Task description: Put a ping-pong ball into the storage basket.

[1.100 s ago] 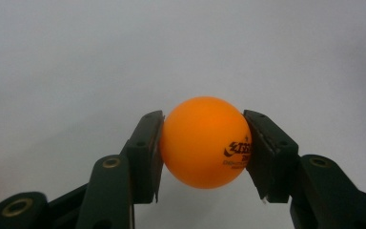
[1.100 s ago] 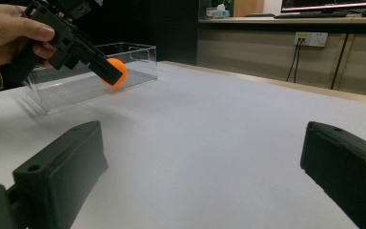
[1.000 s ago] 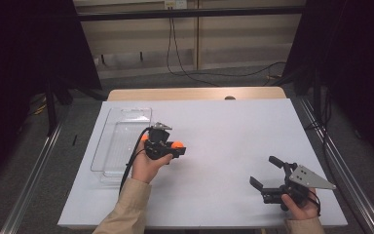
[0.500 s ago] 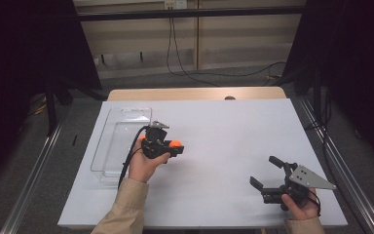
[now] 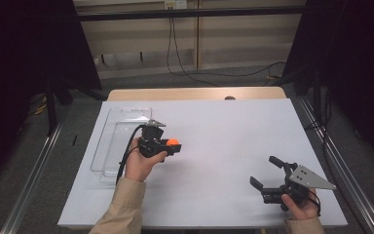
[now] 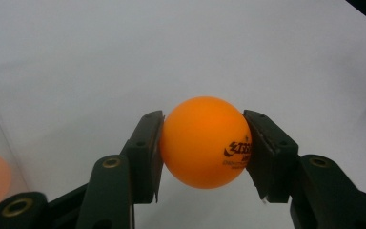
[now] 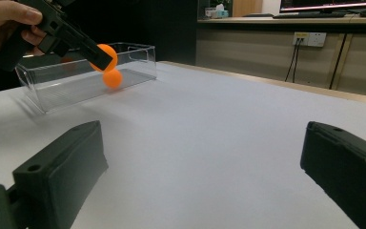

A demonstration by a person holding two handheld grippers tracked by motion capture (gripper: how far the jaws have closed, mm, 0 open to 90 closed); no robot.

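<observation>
Orange ball (image 6: 204,142): a table-tennis ball with dark printing on its side, clamped between the two black jaws of the left hand-held gripper (image 6: 204,150), one jaw pressing on each side.
Ball's place: lifted above the white bench (image 5: 224,131), just beside the right wall of the clear tray (image 5: 108,146) in the high view.
Left hand-held gripper: closed on the ball, held in the person's left hand (image 5: 139,163), cable trailing toward the sleeve.
Right hand-held gripper (image 5: 267,171): jaws standing wide apart, nothing between them, low near the bench's front right corner.
Clear tray: transparent, oblong, on the left part of the bench.
Second orange ball (image 7: 112,78): seen through the tray's clear wall in the right gripper view.
</observation>
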